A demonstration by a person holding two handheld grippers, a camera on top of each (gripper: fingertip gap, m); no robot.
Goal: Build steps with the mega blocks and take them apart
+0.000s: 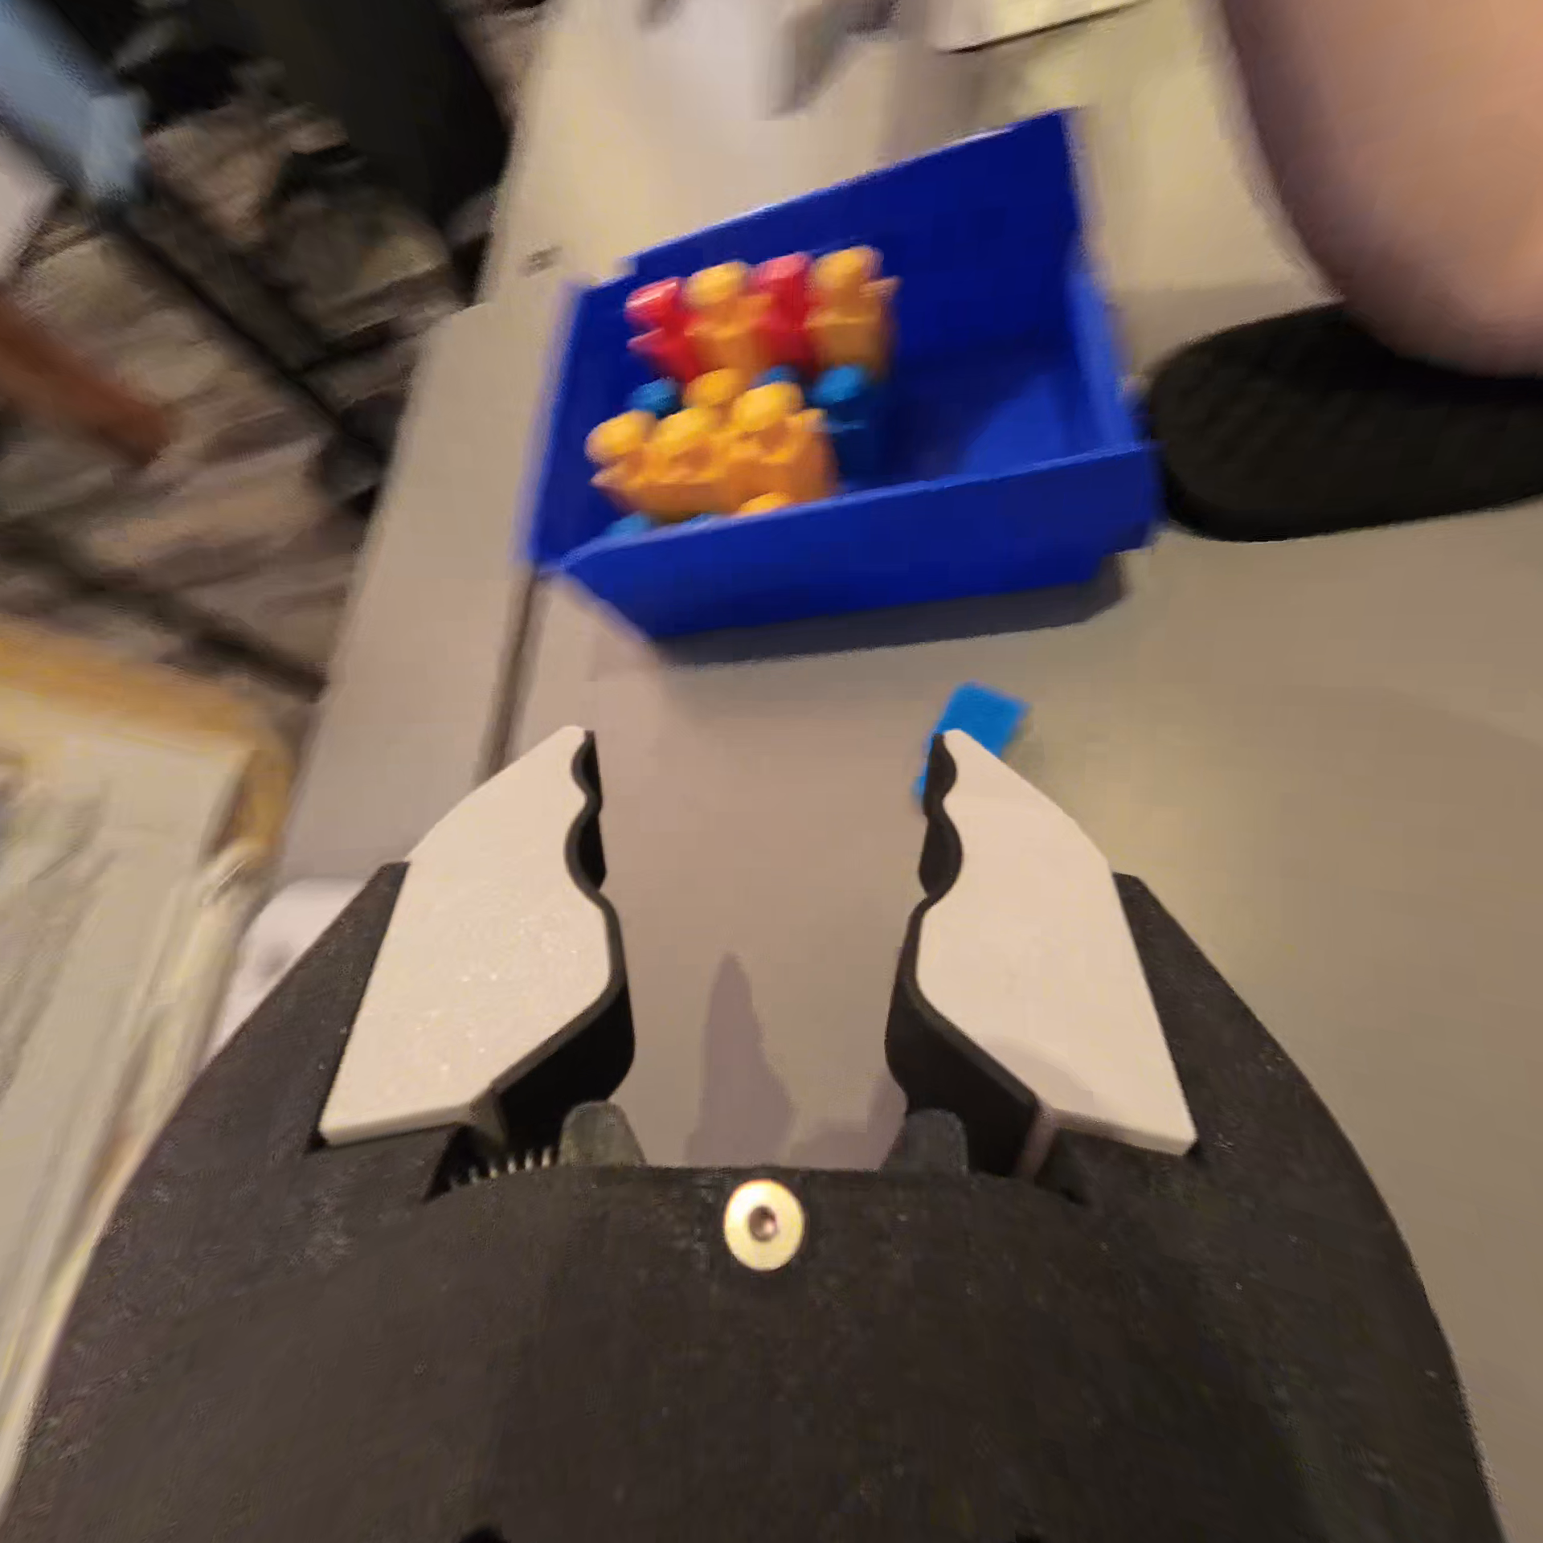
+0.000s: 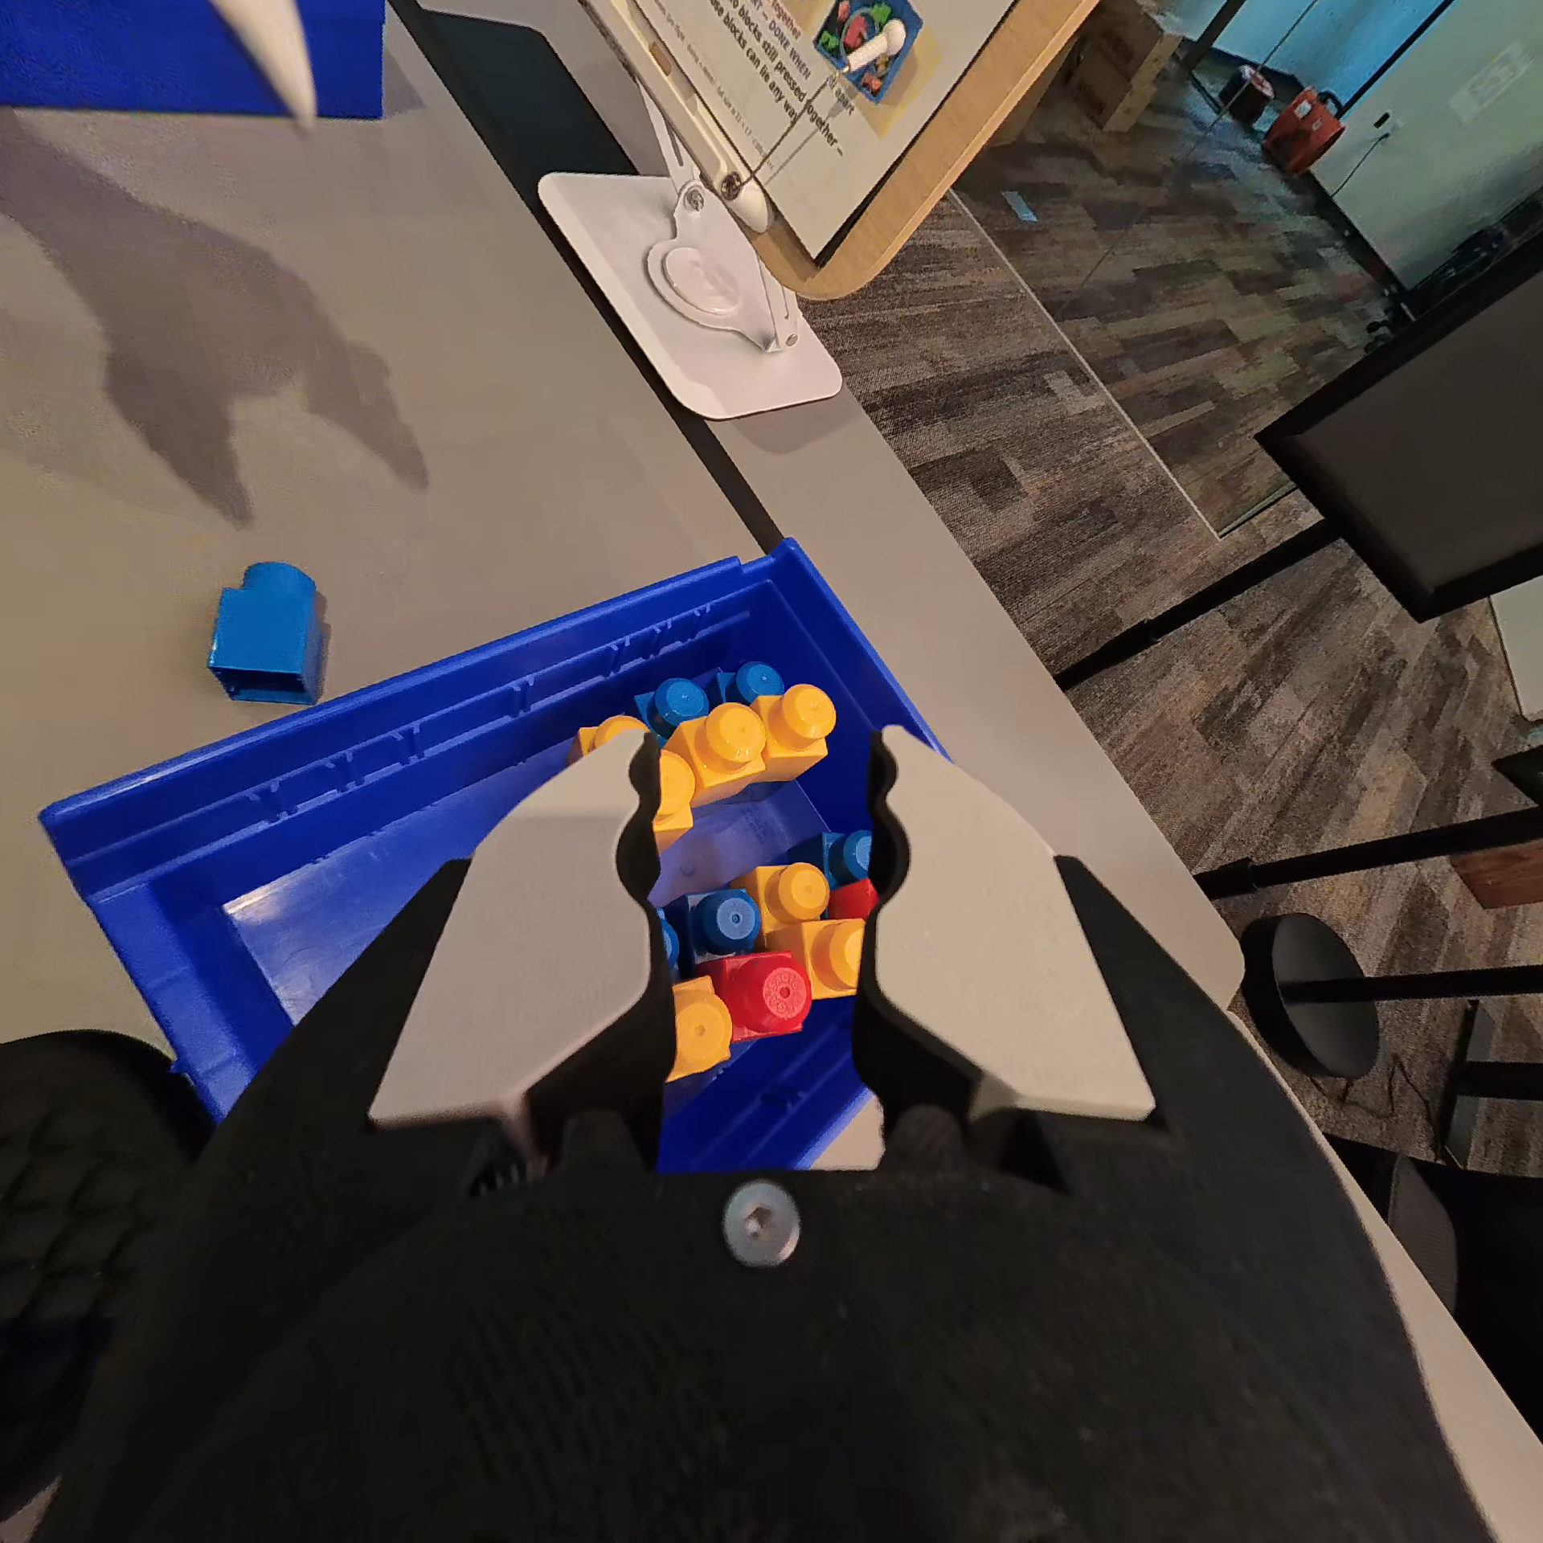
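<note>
Over the blue bin (image 2: 275, 843) near the table's (image 2: 467, 434) right edge hung the right hand-held gripper (image 2: 756, 781), its jaws spread wide with nothing between them. Below it the mega blocks (image 2: 756, 943) lay jumbled in yellow, blue and red, crowded toward the bin's end nearest that edge, some on their sides. One blue block (image 2: 265, 634) lay alone on the table just outside the bin's long wall, tipped over.

The left hand-held gripper (image 1: 761, 751) was also wide open and empty, held low over bare table with the lone blue block (image 1: 977, 722) just beyond its right fingertip and the bin (image 1: 843, 576) farther ahead. That view was smeared, so finer detail of the blocks could not be made out.

No steps stood anywhere, so the build seemed barely begun, and the step in hand looked like fetching a block from the bin. To do it well, I judged, the right hand-held gripper should pick a block that sat upright and clear of its neighbours, come straight down, and close across the flat sides rather than the round stud. Gripping two at once, or nudging the pile, was the likely slip.
</note>
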